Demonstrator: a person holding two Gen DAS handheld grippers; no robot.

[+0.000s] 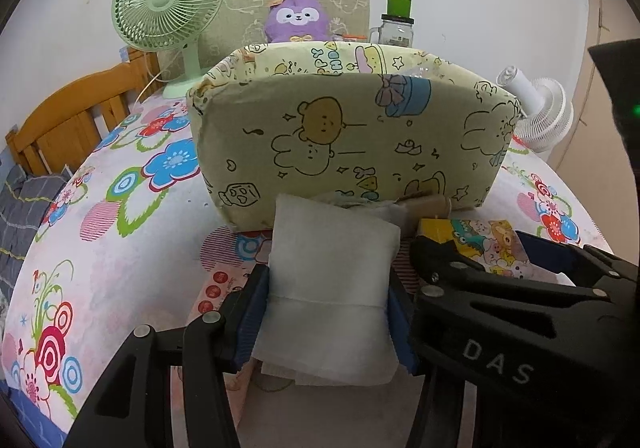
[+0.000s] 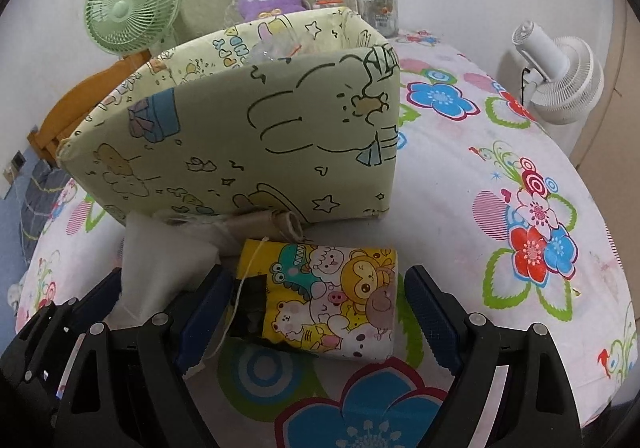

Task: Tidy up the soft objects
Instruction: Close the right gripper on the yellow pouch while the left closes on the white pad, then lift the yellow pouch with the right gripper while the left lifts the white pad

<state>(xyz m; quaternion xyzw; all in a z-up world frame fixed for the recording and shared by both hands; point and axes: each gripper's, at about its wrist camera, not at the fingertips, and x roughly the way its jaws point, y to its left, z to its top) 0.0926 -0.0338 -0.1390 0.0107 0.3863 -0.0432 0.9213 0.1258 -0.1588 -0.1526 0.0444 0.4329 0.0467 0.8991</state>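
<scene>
My left gripper is shut on a white soft pack, its blue pads pressing both sides. The pack sits just in front of a pale green cartoon-print fabric box. In the right wrist view the same white pack shows at the lower left. My right gripper stands open around a yellow cartoon-animal pack lying on the bed. The right pad is clear of the pack and the left pad is close beside it. The fabric box stands open-topped just behind.
A beige roll lies against the box's base. Behind the box are a purple plush, a green fan, a jar with a green lid and a white fan. The flowered sheet stretches right, with a wooden bed frame at left.
</scene>
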